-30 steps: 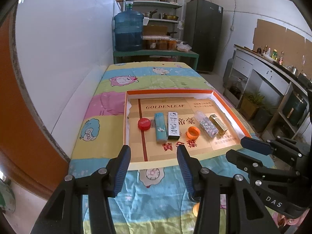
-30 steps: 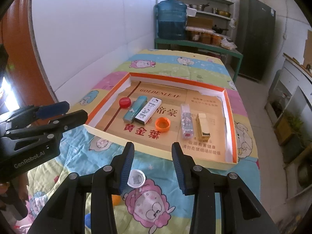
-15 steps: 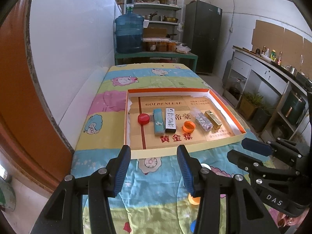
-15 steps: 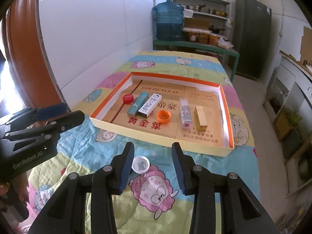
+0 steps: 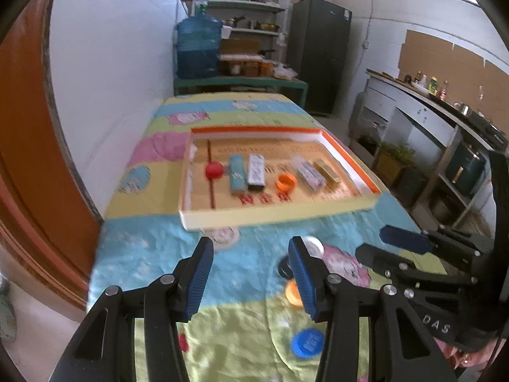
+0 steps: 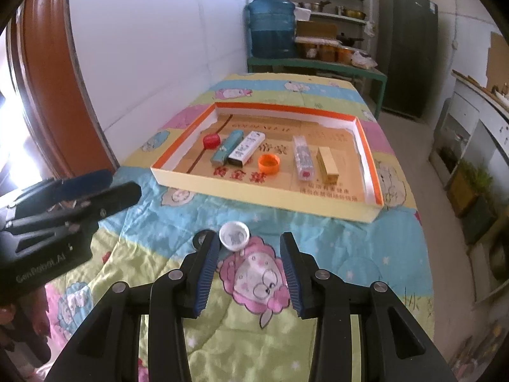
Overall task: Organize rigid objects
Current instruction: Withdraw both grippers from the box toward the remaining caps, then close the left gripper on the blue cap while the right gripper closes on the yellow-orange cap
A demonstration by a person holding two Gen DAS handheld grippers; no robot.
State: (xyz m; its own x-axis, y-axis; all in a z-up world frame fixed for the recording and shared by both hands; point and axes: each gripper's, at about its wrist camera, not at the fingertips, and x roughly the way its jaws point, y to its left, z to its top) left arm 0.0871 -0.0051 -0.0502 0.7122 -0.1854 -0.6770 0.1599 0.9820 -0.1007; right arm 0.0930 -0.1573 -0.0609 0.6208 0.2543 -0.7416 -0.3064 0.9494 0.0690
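On the quilt-covered table, short of the tray (image 6: 366,213), loose bottle caps lie from left to right in the right wrist view: a dark cap (image 6: 200,237) half hidden, then a white cap (image 6: 234,235) lying open side up. Both look light, stiff and small, likely to skid on cloth; pinching across the rim seems best. The left gripper (image 5: 251,273) and right gripper (image 6: 249,265) both hang with jaws partly apart, holding nothing.
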